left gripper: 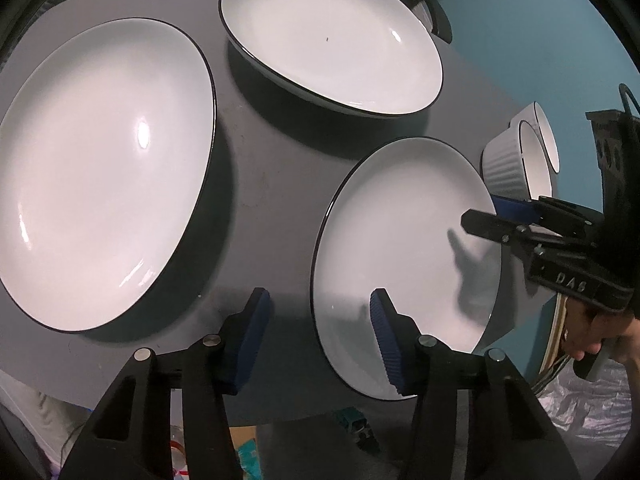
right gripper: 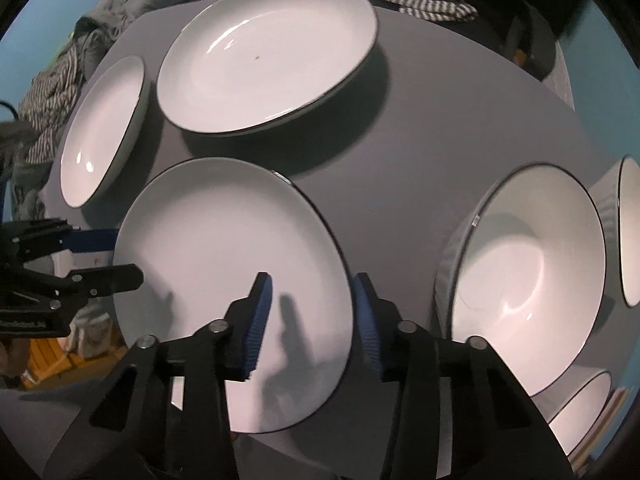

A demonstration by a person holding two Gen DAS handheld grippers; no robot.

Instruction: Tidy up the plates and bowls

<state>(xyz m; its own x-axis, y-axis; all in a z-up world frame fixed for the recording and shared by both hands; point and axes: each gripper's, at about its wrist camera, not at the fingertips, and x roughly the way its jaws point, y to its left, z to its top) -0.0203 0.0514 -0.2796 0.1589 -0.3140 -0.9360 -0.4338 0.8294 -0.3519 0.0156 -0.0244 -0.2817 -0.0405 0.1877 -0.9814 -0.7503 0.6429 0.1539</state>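
Plates and bowls all lie separate on the grey table (left gripper: 272,208); judging by that, the sorting has hardly begun, with nothing stacked yet.

Nearest, at the table's near edge, sits the near plate (right gripper: 224,280). The left gripper (left gripper: 318,340) straddles its left rim with jaws spread wide, one blue pad over the bare table and the other over the plate's white face, gripping nothing. The right gripper (right gripper: 312,320) brackets the opposite rim in the same way, one pad above the plate and one just outside its edge, jaws parted and not yet clamped. It looks as though this plate is the first to be lifted, with both grippers poised on either side of it.

Beyond it, toward the table's left edge, lies the left plate (left gripper: 100,172), apart from its neighbours. At the far edge rests the far plate (left gripper: 328,36), with a small dark speck on its face.

Along the table's right edge stand the ribbed bowls: the big bowl (right gripper: 528,292) nearest the plate, the right bowl (right gripper: 630,236) past it, and a third bowl (right gripper: 580,424) at the near right corner, only partly visible. All of these remain to be gathered.
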